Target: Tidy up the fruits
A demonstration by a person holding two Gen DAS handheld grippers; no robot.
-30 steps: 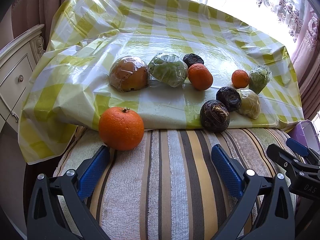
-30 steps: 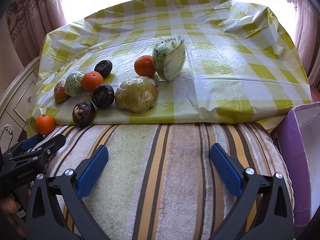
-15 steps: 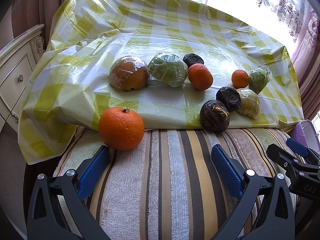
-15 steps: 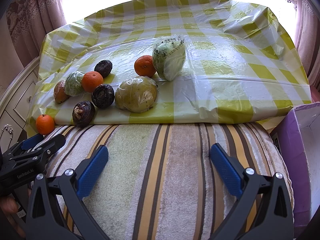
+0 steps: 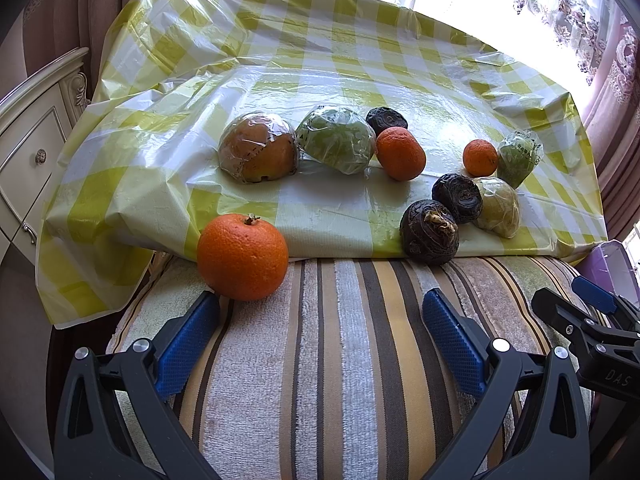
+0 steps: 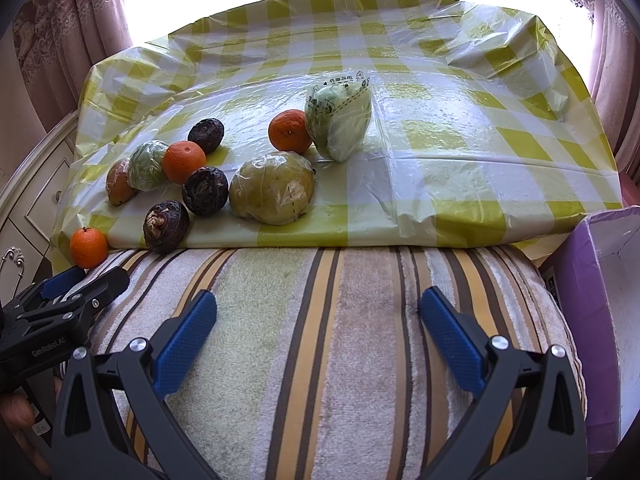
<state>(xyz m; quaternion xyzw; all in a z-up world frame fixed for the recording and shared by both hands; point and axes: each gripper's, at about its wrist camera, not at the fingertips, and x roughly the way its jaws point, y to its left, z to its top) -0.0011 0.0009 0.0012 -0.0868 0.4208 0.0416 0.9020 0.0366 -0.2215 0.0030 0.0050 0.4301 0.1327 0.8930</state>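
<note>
Several fruits lie on a yellow-checked plastic cloth point(image 5: 168, 168): oranges, dark round fruits and plastic-wrapped ones. A big orange point(image 5: 242, 257) sits at the cloth's front edge on a striped towel point(image 5: 340, 360), just ahead of my left gripper's left finger; it shows small in the right wrist view point(image 6: 88, 247). A dark fruit point(image 5: 429, 237) lies at the cloth's edge. A wrapped yellow-green fruit point(image 6: 272, 188) lies ahead of my right gripper. My left gripper point(image 5: 318, 332) is open and empty. My right gripper point(image 6: 316, 330) is open and empty over the towel.
A purple box point(image 6: 600, 320) stands at the right edge of the towel. A cream cabinet with drawers point(image 5: 28, 140) stands at the left. Curtains and a bright window are behind the cloth.
</note>
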